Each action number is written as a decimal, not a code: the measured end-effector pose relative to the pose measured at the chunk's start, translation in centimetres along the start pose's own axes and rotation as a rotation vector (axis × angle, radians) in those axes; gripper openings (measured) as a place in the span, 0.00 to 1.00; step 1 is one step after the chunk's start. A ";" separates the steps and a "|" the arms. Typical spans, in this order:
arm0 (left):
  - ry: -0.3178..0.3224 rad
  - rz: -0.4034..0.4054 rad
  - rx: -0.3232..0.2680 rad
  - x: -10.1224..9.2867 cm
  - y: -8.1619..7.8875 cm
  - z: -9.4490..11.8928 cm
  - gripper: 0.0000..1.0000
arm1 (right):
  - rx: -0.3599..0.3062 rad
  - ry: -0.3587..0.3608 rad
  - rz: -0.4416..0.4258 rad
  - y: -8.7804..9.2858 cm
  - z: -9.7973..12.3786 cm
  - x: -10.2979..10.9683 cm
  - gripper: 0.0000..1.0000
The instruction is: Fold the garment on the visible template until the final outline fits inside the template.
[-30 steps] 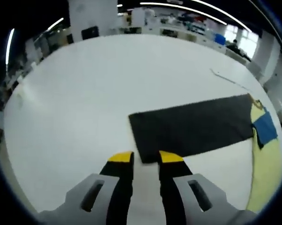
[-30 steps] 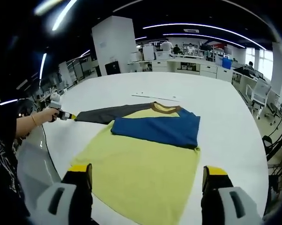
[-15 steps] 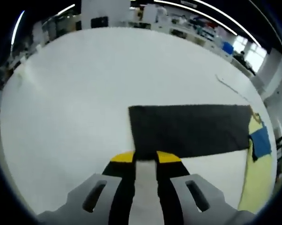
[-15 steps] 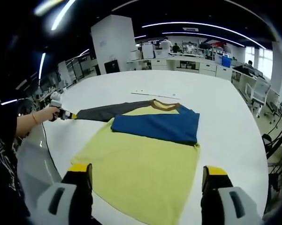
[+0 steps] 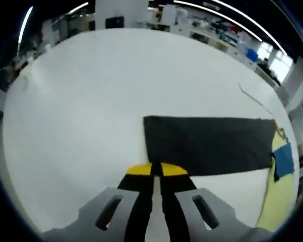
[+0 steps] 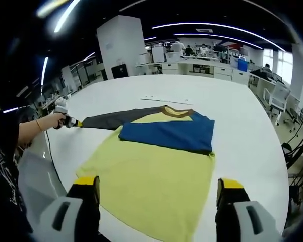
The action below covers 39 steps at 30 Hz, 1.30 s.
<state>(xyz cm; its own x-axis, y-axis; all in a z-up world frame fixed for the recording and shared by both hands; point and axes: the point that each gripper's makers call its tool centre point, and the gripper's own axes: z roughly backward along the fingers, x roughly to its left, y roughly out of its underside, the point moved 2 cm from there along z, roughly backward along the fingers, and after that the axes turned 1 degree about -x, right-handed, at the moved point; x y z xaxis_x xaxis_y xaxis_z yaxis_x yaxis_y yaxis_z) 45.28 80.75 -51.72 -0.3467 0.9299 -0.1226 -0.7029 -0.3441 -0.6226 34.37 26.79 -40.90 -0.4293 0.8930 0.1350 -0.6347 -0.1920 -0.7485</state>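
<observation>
Your left gripper (image 5: 156, 170) sits low over the white table (image 5: 80, 101), its yellow-tipped jaws drawn almost together with a thin slit between them, right at the near corner of the dark grey sleeve (image 5: 206, 143); whether cloth is pinched between the tips you cannot tell from the left gripper view. The sleeve runs away from the jaws to their right as a flat dark band, ending where the yellow body and a bit of the blue fold (image 5: 284, 157) begin at the far right. In the right gripper view you see the same left gripper (image 6: 73, 122) far off to the left of your right jaws, held in your hand (image 6: 54, 121) with the forearm stretched out level over the table edge, its tip at the end of the sleeve (image 6: 116, 118). Your right gripper (image 6: 159, 189) hangs back above the near hem with its jaws spread wide, one tip on each side of the garment (image 6: 151, 176) and nothing between them. The garment lies flat ahead of those jaws: yellow body nearest, the blue sleeve (image 6: 169, 135) folded across the chest beyond it, the brown collar (image 6: 177, 112) further still, and a thin strip (image 6: 164, 100) on the table past the collar
</observation>
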 end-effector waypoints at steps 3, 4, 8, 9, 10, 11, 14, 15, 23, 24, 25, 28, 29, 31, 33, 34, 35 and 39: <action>0.038 0.001 -0.026 -0.5 -0.3 0.0 0.00 | 0.003 0.000 0.001 0.2 0.0 0.0 0.97; 0.056 0.008 -0.041 -0.8 -0.5 0.0 0.00 | 0.003 0.000 0.001 0.2 0.0 0.0 0.97; 0.050 -0.031 -0.056 -0.9 -0.9 0.4 0.00 | -0.001 -0.006 0.003 0.3 0.1 0.2 0.98; 0.052 -0.035 -0.060 -1.1 -1.0 0.5 0.00 | -0.004 -0.007 0.003 0.3 0.1 0.2 0.98; 0.057 -0.032 -0.068 -1.3 -1.2 0.7 0.00 | -0.007 -0.009 0.003 0.3 0.1 0.3 0.98; 0.063 -0.031 -0.075 -1.5 -1.3 0.7 0.00 | -0.009 -0.011 0.003 0.3 0.1 0.3 0.98; 0.079 -0.035 -0.094 -2.3 -1.8 1.2 0.00 | -0.016 -0.015 0.007 0.2 0.2 0.5 0.99; 0.092 -0.035 -0.099 -2.6 -1.9 1.3 0.00 | -0.017 -0.016 0.009 0.2 0.2 0.6 0.99; 0.219 -0.160 -0.164 -6.5 -3.5 2.1 0.00 | -0.026 -0.021 0.021 0.2 0.3 0.3 0.99; 0.238 -0.173 -0.174 -7.2 -3.7 2.4 0.00 | -0.026 -0.020 0.021 0.2 0.4 0.3 0.99; 0.251 -0.179 -0.180 -7.6 -3.9 2.5 0.00 | -0.026 -0.020 0.021 0.3 0.4 0.3 0.99; 0.267 -0.204 -0.185 -8.6 -4.1 2.7 0.00 | -0.028 -0.023 0.017 0.4 0.4 0.5 0.99; 0.272 -0.207 -0.184 -8.9 -4.0 2.7 0.00 | -0.035 -0.027 0.011 0.3 0.4 0.5 0.99; 0.285 -0.217 -0.181 -9.6 -4.0 2.7 0.00 | -0.039 -0.031 0.007 0.3 0.5 0.7 0.99; 0.299 -0.223 -0.182 -10.2 -4.0 2.8 0.00 | -0.038 -0.033 0.012 0.4 0.5 0.8 0.99; 0.308 -0.227 -0.181 -10.7 -3.9 2.8 0.00 | -0.037 -0.034 0.014 0.5 0.5 0.8 0.99; 0.313 -0.231 -0.179 -11.1 -3.9 2.9 0.00 | -0.036 -0.035 0.014 0.5 0.5 0.9 0.99; 0.333 -0.236 -0.164 -13.0 -3.6 3.1 0.00 | -0.032 -0.037 0.010 0.7 0.5 0.9 0.99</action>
<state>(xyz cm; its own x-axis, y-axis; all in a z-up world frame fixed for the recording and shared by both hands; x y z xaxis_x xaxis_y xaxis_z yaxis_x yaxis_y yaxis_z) 50.41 69.50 -45.48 0.0495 0.9809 -0.1880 -0.6218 -0.1170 -0.7744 33.22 27.27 -40.99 -0.4593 0.8754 0.1507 -0.6095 -0.1871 -0.7704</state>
